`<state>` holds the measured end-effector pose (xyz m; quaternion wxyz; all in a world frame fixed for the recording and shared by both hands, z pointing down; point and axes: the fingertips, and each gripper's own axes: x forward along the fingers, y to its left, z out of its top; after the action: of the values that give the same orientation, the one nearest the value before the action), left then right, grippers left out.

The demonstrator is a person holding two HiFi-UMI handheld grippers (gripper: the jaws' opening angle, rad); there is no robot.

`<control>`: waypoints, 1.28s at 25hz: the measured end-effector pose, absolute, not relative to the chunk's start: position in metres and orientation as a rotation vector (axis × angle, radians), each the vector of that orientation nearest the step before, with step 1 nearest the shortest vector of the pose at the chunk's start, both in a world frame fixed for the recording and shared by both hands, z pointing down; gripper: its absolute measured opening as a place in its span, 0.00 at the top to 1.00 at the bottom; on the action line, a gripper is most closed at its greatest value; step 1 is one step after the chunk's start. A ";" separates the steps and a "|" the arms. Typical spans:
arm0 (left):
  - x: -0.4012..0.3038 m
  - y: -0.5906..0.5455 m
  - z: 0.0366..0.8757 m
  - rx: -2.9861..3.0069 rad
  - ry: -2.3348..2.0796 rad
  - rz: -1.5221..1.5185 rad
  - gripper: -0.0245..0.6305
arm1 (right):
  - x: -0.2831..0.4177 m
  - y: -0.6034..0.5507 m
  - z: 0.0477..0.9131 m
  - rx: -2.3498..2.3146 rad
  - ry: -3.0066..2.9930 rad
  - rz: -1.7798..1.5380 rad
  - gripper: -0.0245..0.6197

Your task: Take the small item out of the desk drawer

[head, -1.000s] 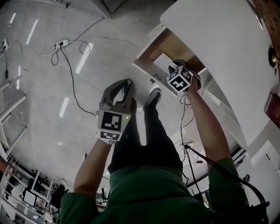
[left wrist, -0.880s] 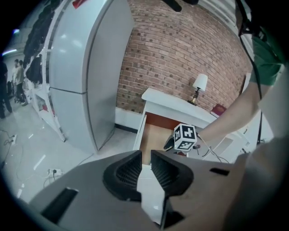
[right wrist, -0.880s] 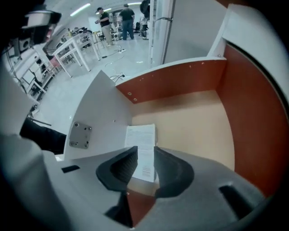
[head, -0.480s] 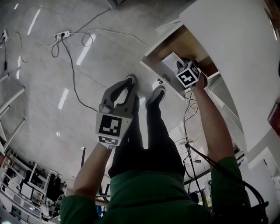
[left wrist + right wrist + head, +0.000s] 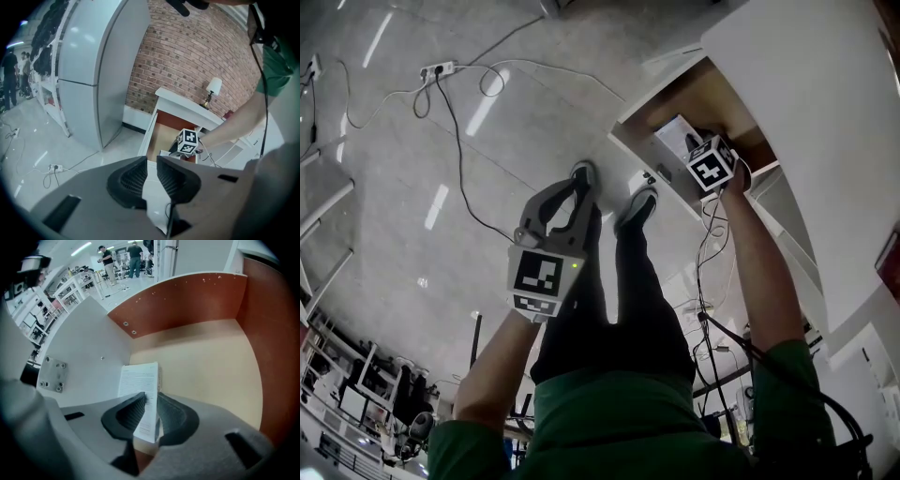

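Note:
The desk drawer [image 5: 628,150] is pulled out, with a tan floor [image 5: 206,362] and red-brown walls. A small white box with printed text [image 5: 139,380] stands on edge against the drawer's left side, also seen as a white patch [image 5: 672,131] in the head view. My right gripper [image 5: 150,398] reaches into the drawer [image 5: 161,136]. Its jaws are closing, the box is between them, and both pads touch its faces. Its marker cube [image 5: 712,170] hides the jaws from above. My left gripper [image 5: 573,178] hangs over the floor left of the drawer, shut and holding nothing [image 5: 152,171].
The white desk top [image 5: 806,112] overhangs the drawer on the right. Cables [image 5: 459,159] and a power strip [image 5: 437,68] lie on the grey floor. The person's shoes [image 5: 636,204] stand by the drawer front. A lamp [image 5: 213,87] sits on the desk before a brick wall.
My right gripper has gone a little further into the drawer, up against the white box. The left gripper has hardly moved.

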<state>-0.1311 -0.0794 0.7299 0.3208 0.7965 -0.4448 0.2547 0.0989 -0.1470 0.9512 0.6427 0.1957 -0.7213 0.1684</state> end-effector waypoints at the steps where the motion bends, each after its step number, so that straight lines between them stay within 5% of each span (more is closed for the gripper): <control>1: -0.130 -0.081 0.729 2.096 -1.169 0.667 0.88 | 0.100 -0.147 0.951 0.447 -1.640 0.393 0.83; 32: -0.091 -0.089 0.651 2.227 -1.191 0.649 0.88 | 0.077 -0.142 0.794 0.758 -1.900 0.294 0.93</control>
<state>-0.0910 -0.0890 0.6514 0.2637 0.8238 -0.4407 0.2399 0.0770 -0.1415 0.7940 0.5118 0.3151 -0.7898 0.1224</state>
